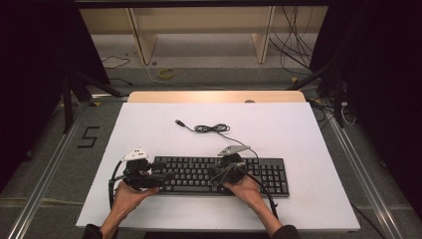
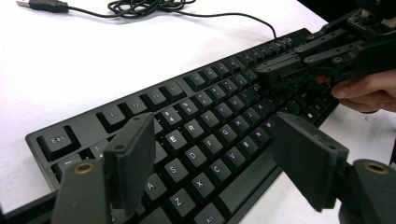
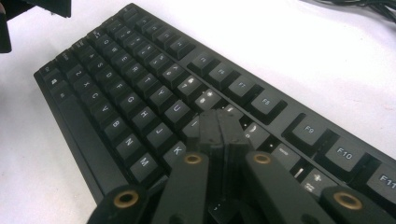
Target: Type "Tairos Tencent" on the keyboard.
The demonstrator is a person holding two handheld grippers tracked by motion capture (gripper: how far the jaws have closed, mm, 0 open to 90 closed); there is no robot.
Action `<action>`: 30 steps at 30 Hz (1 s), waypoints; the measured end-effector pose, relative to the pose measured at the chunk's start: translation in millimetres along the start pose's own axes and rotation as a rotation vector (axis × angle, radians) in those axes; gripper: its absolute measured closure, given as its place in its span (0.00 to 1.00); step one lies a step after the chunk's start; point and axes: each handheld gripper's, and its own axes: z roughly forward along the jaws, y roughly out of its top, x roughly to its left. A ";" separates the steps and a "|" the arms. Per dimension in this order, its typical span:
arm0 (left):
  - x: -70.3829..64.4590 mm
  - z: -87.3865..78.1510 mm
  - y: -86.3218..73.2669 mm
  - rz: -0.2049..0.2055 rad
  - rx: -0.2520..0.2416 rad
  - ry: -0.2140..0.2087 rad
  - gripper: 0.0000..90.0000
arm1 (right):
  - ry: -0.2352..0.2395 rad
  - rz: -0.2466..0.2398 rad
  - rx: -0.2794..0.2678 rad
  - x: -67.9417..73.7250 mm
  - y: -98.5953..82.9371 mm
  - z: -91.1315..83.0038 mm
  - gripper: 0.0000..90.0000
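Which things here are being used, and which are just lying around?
In use:
black keyboard
right tool, jaws closed, tips down among the keys
left tool, jaws open above the keyboard's left end

Lying about:
USB plug
coiled cable

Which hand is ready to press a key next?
The right. The right gripper has its jaws shut into one tip just above the keyboard, near I and K. The left gripper has jaws wide open.

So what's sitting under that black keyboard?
The keyboard lies on a white table top, which shows all around it. The right gripper, shut, points at the keys. What lies directly beneath the keyboard is covered.
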 end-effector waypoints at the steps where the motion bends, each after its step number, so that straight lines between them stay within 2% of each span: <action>1: -0.3 -0.4 -0.4 -0.001 0.001 -0.001 0.33 | 0.002 0.002 0.003 0.4 0.0 0.3 1.00; 18: 1.9 -2.9 -4.7 -0.008 -0.010 0.007 0.33 | -0.007 -0.005 0.031 0.9 -2.8 5.5 1.00; 27: 4.9 -2.1 -4.8 -0.008 -0.007 0.014 0.34 | -0.004 0.011 0.020 0.6 -3.0 3.9 1.00; 30: 6.4 -1.6 -4.8 -0.015 -0.008 0.017 0.34 | -0.001 0.018 -0.005 -0.8 -2.1 -0.1 1.00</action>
